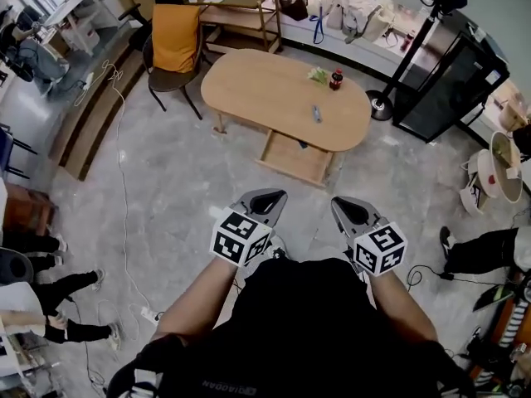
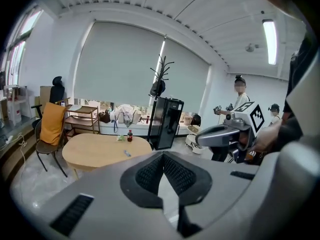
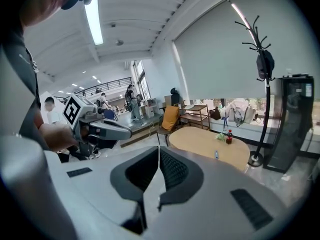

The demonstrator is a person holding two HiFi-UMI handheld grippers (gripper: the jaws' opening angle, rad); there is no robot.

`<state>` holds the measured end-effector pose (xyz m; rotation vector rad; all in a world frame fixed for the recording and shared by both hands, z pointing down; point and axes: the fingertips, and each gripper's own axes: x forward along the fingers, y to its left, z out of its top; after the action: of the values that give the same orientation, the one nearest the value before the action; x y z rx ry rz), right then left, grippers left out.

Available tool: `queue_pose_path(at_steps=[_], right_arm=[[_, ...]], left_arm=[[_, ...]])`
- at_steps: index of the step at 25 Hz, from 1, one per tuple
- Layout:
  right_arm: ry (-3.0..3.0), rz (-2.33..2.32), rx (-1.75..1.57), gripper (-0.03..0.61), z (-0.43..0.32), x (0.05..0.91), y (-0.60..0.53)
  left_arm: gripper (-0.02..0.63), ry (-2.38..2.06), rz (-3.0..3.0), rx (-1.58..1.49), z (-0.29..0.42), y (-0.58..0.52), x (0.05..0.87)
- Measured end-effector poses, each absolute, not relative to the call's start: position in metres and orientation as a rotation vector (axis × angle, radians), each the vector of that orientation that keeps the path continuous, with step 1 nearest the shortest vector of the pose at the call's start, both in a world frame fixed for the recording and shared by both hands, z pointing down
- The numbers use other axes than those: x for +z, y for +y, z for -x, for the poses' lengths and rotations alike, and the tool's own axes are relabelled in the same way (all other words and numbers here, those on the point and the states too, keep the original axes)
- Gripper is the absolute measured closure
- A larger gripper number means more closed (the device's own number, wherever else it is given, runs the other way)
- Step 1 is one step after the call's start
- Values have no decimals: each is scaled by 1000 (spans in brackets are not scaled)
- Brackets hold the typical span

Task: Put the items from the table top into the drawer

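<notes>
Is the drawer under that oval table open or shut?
Open: the drawer juts out from under the table's near edge, its inside showing in the head view.

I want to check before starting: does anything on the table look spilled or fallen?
Nothing stands out. The bottle stands upright beside a green item on the table, a small grey thing lies flat, and the drawer below is open.

Orange-draped chair (image 1: 175,41); black cabinet (image 1: 453,86)
</notes>
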<state>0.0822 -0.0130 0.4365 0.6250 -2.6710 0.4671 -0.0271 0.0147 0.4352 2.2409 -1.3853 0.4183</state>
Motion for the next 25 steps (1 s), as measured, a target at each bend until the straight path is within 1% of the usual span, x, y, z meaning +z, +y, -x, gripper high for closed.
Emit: queue_pose_path(at_steps=[5, 11, 15, 19, 25], right_arm=[[-2627, -622, 510, 574, -44, 448, -37], [-2595, -597, 562, 574, -8, 467, -79], [-2565, -624, 512, 574, 6, 488, -127], [-2499, -681, 483, 574, 13, 528, -192], [-2393, -692, 570, 574, 21, 599, -292]], left_arm=[[609, -1437, -2154, 380, 85, -6, 446], [609, -1437, -2082, 393, 124, -24, 468], [609, -1435, -2059, 399, 144, -43, 474], [609, -1442, -2041, 464, 167, -81, 484], [609, -1398, -2022, 523, 182, -179, 508]])
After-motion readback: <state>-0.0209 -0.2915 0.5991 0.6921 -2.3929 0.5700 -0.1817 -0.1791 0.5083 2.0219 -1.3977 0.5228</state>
